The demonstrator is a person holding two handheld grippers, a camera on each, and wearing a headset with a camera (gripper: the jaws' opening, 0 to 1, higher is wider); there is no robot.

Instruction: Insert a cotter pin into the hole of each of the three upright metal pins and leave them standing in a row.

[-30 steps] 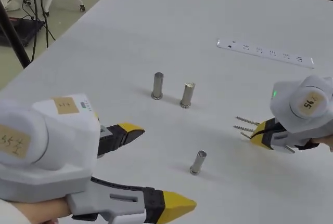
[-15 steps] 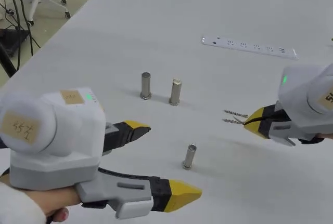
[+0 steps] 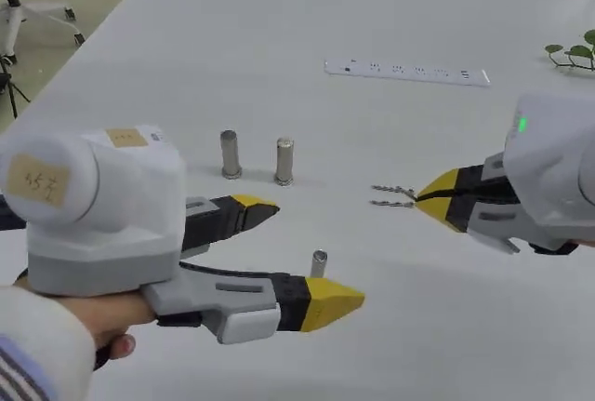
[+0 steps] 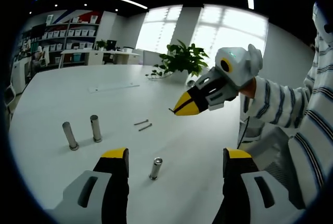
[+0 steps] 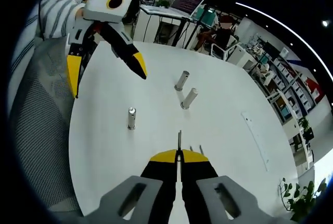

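Observation:
Three upright metal pins stand on the white table: two side by side [image 3: 230, 154] [image 3: 284, 161] and a lone one [image 3: 319, 264] nearer me. My left gripper [image 3: 297, 252] is open, its yellow-tipped jaws either side of the lone pin [image 4: 156, 168] and short of it. My right gripper [image 3: 420, 198] hangs above the table, shut on a thin cotter pin [image 5: 179, 140] that sticks out past its tips. Two more cotter pins [image 3: 391, 196] lie on the table just left of it, also seen as cotter pins [image 4: 142, 124] in the left gripper view.
A white power strip [image 3: 406, 72] lies at the far side of the table. A green plant [image 3: 576, 50] is at the far right edge. The table's left edge [image 3: 56, 85] drops to the floor, with a chair base beyond.
My right gripper has closed on one of the three cotter pins and lifted it off the table, leaving two. The left gripper has come closer to the lone pin. The head camera has shifted.

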